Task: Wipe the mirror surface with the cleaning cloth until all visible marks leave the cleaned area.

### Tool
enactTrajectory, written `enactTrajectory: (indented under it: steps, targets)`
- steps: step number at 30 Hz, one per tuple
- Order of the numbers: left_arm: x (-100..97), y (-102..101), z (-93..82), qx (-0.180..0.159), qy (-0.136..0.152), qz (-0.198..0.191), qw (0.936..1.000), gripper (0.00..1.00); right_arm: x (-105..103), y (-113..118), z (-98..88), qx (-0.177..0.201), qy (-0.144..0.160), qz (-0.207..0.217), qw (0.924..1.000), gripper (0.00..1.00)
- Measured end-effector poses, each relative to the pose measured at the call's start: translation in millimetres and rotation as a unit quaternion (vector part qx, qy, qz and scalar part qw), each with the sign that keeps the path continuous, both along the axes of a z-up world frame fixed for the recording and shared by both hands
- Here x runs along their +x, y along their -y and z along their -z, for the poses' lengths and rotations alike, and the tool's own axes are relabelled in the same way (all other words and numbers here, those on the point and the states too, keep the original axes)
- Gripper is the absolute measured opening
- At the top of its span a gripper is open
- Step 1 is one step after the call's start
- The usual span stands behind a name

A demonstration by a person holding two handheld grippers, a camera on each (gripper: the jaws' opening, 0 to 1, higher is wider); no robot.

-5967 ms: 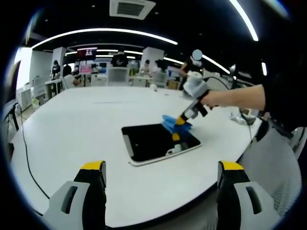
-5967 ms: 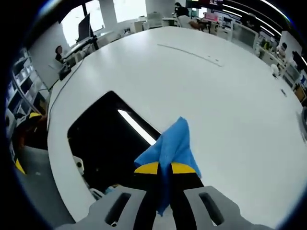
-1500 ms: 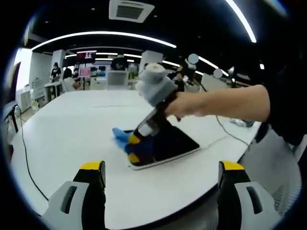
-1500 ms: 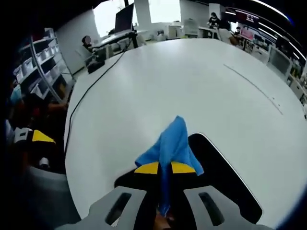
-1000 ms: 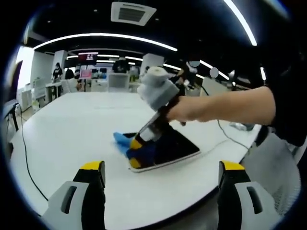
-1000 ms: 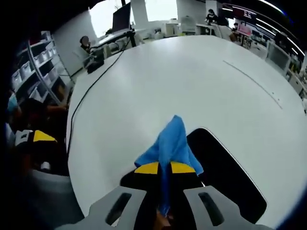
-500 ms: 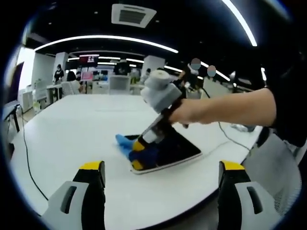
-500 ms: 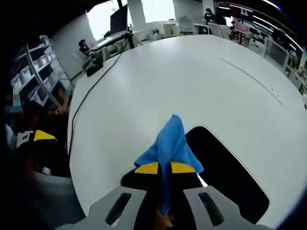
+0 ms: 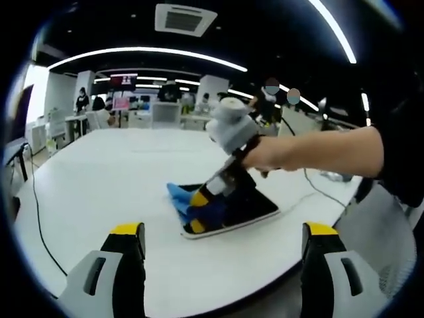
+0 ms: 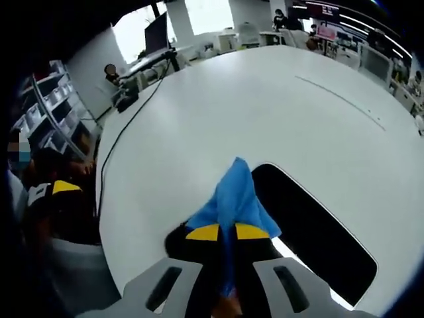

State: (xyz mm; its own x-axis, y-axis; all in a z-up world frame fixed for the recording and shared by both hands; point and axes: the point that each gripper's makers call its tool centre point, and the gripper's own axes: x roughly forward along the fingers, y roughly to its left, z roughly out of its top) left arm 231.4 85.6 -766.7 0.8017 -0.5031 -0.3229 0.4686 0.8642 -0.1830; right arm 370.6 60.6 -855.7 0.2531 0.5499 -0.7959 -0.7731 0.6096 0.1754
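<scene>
right hand-held gripper (image 10: 227,232) clenched on the blue cleaning cloth (image 10: 233,193), pressing it on the dark rectangular mirror (image 10: 311,232) lying flat on the white round counter (image 10: 218,112).
the left gripper view adds the person's hand (image 9: 268,154) and the left hand-held gripper (image 9: 225,232), jaws apart, holding nothing, short of the counter's near edge. compared with half a second ago, the cloth sits slightly further along the mirror's corner.
</scene>
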Motion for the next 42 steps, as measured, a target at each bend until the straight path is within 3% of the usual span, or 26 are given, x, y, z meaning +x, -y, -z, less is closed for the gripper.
enactTrajectory:
  steps: [8, 11, 22, 42]
  targets:
    - [-0.7, 1, 1.9, 0.004, -0.004, 0.003, 1.0000, 0.99, 0, 4, 0.6, 0.003, -0.003, 0.004, 1.0000, 0.01]
    - [0.7, 1, -3.9, -0.005, 0.010, 0.003, 0.9999, 0.99, -1, 7, -0.2, 0.011, -0.006, 0.008, 0.9999, 0.01]
    - [0.3, 1, -0.4, 0.004, 0.003, 0.005, 1.0000, 0.98, -3, 15, -1.7, 0.022, -0.005, 0.004, 0.9997, 0.01]
    - [-0.4, 0, 2.2, 0.006, -0.005, 0.003, 1.0000, 0.96, -4, 48, -4.1, 0.014, -0.002, 0.037, 0.9992, 0.01]
